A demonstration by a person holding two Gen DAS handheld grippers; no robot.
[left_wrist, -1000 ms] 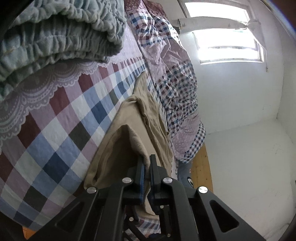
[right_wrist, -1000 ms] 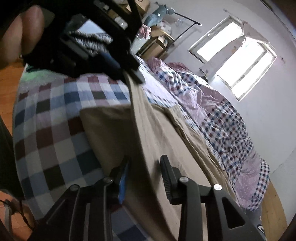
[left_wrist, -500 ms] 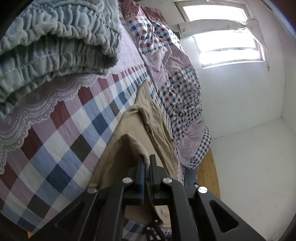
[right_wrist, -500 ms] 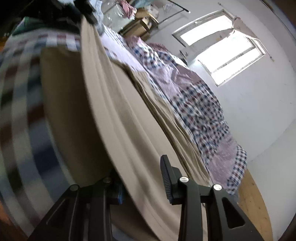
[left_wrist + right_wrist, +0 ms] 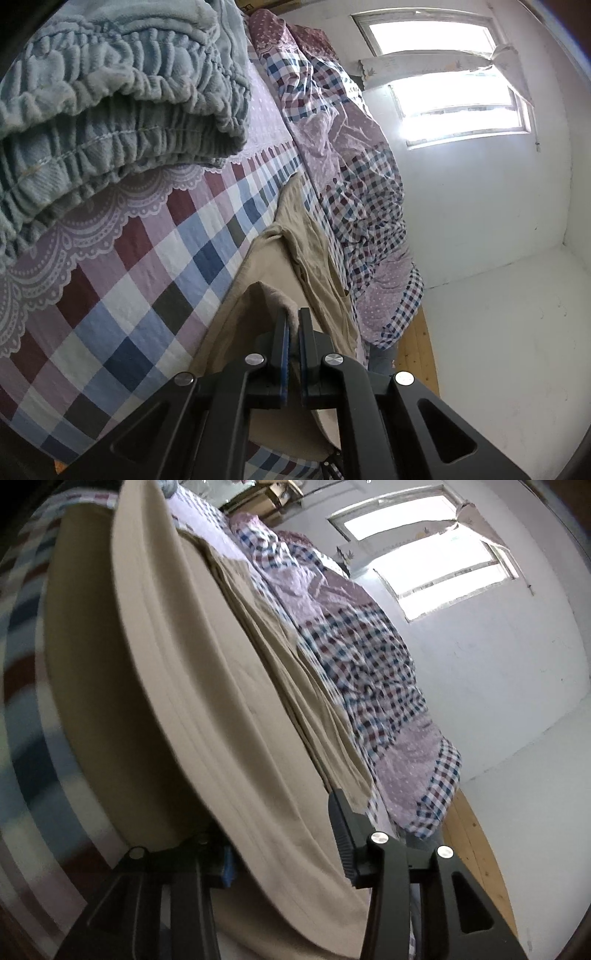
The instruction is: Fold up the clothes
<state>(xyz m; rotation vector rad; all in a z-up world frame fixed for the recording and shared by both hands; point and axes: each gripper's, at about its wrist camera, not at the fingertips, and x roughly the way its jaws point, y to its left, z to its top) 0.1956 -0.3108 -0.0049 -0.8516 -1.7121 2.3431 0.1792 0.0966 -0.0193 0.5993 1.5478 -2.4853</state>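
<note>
Left wrist view, near field: the left tongs (image 5: 292, 325) are seen closed to a narrow slit, with a raised fold of the beige garment (image 5: 295, 258) pinched between the blue pads. Right wrist view, near field: the right tongs (image 5: 284, 834) are held wide apart, and a taut beige panel of the same garment (image 5: 207, 686) is draped across the gap; one finger (image 5: 343, 834) is exposed, the other is largely hidden beneath the cloth, and no grip on the fabric is shown. Middle field: the rest of the garment is spread lengthwise on the checked bedsheet (image 5: 122, 295). A folded grey-blue fleece blanket (image 5: 110, 92) is seen on the sheet beside it. Far field: a rumpled plaid quilt (image 5: 354, 192) is heaped along the bed's far side, below a bright window (image 5: 458, 107) in a white wall.
</note>
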